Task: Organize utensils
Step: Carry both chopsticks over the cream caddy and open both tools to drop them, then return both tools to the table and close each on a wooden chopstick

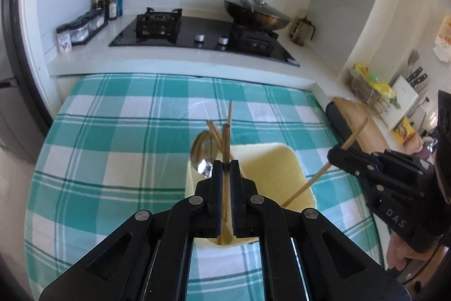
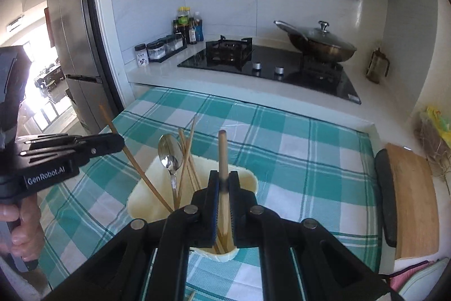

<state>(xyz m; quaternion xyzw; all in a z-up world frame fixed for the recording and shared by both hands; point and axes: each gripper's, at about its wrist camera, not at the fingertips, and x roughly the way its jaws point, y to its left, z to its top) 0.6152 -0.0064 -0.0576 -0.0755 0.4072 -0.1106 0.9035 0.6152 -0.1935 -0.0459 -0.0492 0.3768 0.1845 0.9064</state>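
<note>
Nearest my left lens: left gripper [image 1: 225, 168], jaws pinched on one chopstick [image 1: 225, 143], held near-vertical so its lower end drops straight into the cream utensil holder [image 1: 290, 160] below. Right gripper [image 2: 222, 179] does the same: clamped on a second chopstick [image 2: 222, 148], also upright, tip already inside the holder's mouth. Upright grip looks deliberate: a thin stick only clears the rim if it goes in end-first.

Holder sits on the teal checked tablecloth [image 1: 112, 137], near the table's front edge. Already inside it: a metal spoon [image 2: 170, 153], bowl up, and a few more chopsticks [image 2: 188, 157] leaning against the far wall. Leaning sticks crowd the left side, so I keep both of mine on the open side.

My read: both pieces are at the release stage. Risk: letting go while tilted, so a stick tips out over the rim.
</note>
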